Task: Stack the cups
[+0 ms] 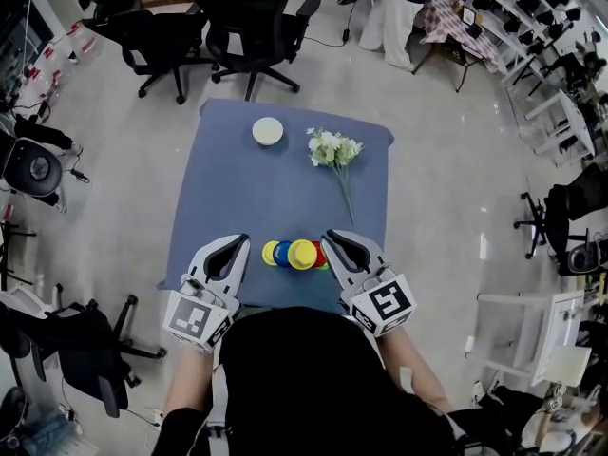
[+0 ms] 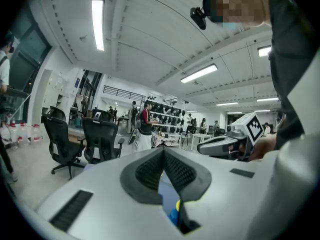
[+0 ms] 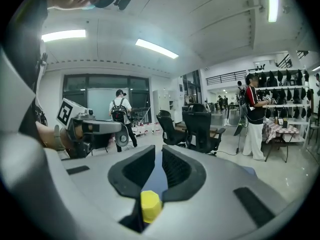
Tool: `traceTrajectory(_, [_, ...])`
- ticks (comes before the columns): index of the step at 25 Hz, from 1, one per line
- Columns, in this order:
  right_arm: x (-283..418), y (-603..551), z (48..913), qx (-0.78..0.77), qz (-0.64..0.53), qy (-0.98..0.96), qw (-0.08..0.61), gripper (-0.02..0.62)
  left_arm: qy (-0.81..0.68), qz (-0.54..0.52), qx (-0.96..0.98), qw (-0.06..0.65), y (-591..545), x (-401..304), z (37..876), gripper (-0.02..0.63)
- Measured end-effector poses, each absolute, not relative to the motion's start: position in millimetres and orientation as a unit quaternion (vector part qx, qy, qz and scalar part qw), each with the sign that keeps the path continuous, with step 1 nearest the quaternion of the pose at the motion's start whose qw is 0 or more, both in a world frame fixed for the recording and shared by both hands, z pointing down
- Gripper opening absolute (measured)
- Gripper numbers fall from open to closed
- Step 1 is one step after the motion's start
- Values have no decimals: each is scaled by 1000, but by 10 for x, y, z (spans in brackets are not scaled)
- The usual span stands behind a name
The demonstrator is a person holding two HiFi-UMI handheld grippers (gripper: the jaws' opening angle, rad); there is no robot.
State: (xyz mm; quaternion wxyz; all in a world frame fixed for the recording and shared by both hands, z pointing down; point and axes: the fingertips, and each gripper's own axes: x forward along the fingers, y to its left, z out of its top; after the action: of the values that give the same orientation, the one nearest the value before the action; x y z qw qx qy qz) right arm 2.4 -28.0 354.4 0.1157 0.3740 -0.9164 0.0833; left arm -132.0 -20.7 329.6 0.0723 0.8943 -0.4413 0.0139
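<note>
Two grippers hover at the near edge of a blue table point(image 1: 237, 188), one on each side of a row of cups point(image 1: 296, 254).

The cups sit touching between the gripper tips: two yellow point(image 1: 303, 254), one blue point(image 1: 284, 253) and one red point(image 1: 320, 252), with a green sliver by the red that is too small to identify. The left gripper point(image 1: 239, 243) has its jaws pressed together on nothing. The right gripper point(image 1: 330, 237) shows a thin slit between its jaws, also holding nothing. Each gripper carries one cube with black-and-white square markers. At the far end lie one white bowl point(image 1: 268, 131) and one bunch of white flowers point(image 1: 333, 149).
</note>
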Motion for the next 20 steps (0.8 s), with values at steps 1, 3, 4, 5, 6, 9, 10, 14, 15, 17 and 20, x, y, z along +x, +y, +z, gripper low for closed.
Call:
traceTrajectory(1, [20, -272, 3555, 374, 84, -916, 115, 55, -441, 16, 895, 72, -209, -1321, 3306, 9])
traceTrajectory(3, [18, -264, 3568, 375, 87, -916, 113, 55, -439, 21, 895, 74, -211, -1319, 3327, 8])
traceTrajectory(4, [22, -263, 3573, 375, 88, -916, 113, 55, -437, 22, 896, 77, -213, -1313, 3336, 9])
traceTrajectory(5, [28, -264, 3578, 375, 88, -916, 112, 55, -435, 23, 896, 82, -214, -1304, 3345, 9])
traceTrajectory(6, [37, -267, 3583, 376, 89, -916, 111, 55, -433, 23, 897, 87, -215, -1292, 3356, 9])
traceTrajectory(9, [70, -273, 3597, 379, 91, -914, 110, 55, -423, 27, 900, 95, -209, -1237, 3389, 8])
traceTrajectory(10, [77, -275, 3601, 380, 92, -914, 111, 55, -420, 29, 902, 96, -206, -1222, 3398, 8])
traceTrajectory(14, [66, -270, 3613, 381, 96, -913, 112, 55, -412, 32, 905, 99, -199, -1205, 3415, 9])
traceTrajectory(15, [67, -266, 3616, 380, 96, -913, 112, 55, -410, 33, 906, 99, -196, -1198, 3419, 8])
traceTrajectory(17, [78, -260, 3627, 380, 97, -913, 112, 55, -409, 36, 907, 100, -192, -1182, 3426, 8])
traceTrajectory(20, [102, -263, 3643, 380, 98, -913, 113, 55, -410, 36, 905, 105, -200, -1175, 3439, 9])
